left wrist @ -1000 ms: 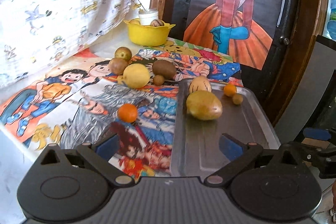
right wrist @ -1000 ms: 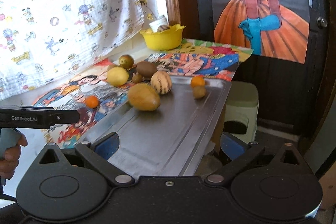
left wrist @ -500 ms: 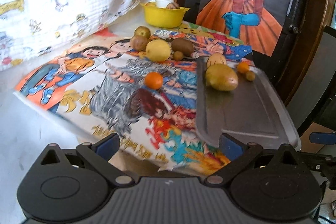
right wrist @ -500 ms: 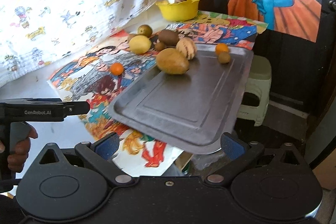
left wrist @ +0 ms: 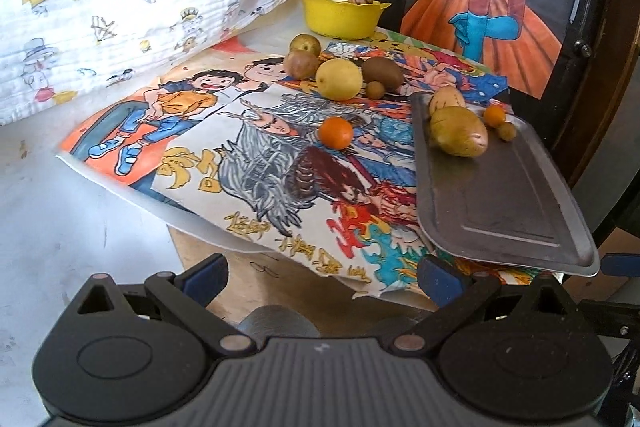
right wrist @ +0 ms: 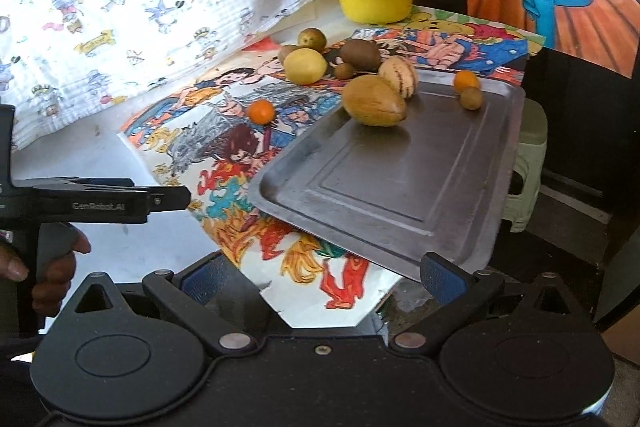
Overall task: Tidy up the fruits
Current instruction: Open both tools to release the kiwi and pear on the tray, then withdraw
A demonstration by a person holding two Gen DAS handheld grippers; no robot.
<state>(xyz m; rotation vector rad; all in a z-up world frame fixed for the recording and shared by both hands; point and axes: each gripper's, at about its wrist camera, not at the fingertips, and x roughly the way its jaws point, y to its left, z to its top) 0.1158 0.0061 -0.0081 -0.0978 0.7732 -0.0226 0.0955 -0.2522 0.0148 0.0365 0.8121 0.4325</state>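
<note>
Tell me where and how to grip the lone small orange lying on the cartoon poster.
Grip the small round orange fruit across its widest middle, coming down from above with the open left gripper. It sits alone on the flat cartoon poster, apart from the metal tray, so the jaws likely have room on both sides.

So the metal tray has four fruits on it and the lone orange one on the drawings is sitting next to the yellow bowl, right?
Not quite. The tray does hold four fruits, but the lone orange fruit lies apart on the drawings, far from the yellow bowl at the back. The right wrist view shows it.
</note>
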